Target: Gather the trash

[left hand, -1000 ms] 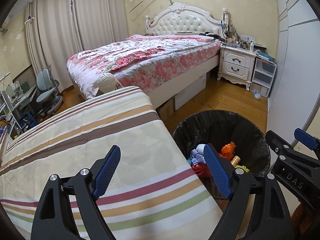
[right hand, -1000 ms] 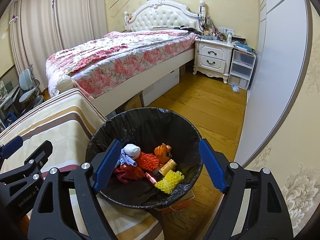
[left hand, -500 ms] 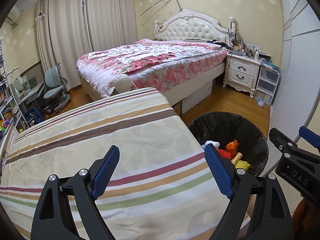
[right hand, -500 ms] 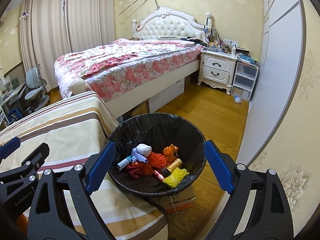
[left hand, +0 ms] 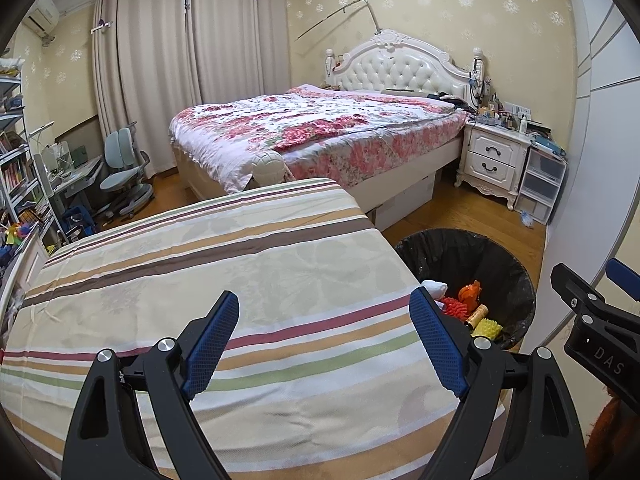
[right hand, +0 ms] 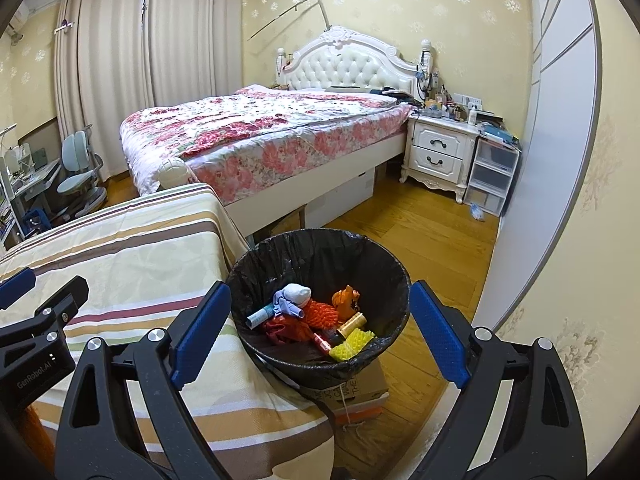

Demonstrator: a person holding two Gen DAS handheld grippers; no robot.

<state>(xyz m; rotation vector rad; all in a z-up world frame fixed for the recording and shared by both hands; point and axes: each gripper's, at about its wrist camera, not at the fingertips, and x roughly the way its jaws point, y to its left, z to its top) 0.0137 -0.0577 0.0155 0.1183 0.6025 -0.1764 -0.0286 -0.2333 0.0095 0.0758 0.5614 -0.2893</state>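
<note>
Both grippers, left (left hand: 324, 340) and right (right hand: 316, 332), wide open, empty; risk bumping bin (right hand: 320, 240) off its box (right hand: 360, 392), spilling trash (right hand: 312, 316).

The tabletop (left hand: 248, 264) is covered in matt striped cloth, faintly creased. The bin (right hand: 320, 248) is lined with thin, crinkled black plastic that is slightly glossy. A box (right hand: 360, 394) of brown cardboard is seen beneath it. The floor (right hand: 432, 240) is laid in smooth, shiny wood. Blue textured pads and bright metal rivets are fitted to the matt black plastic of the right gripper (right hand: 318, 336) and the left gripper (left hand: 326, 338).
</note>
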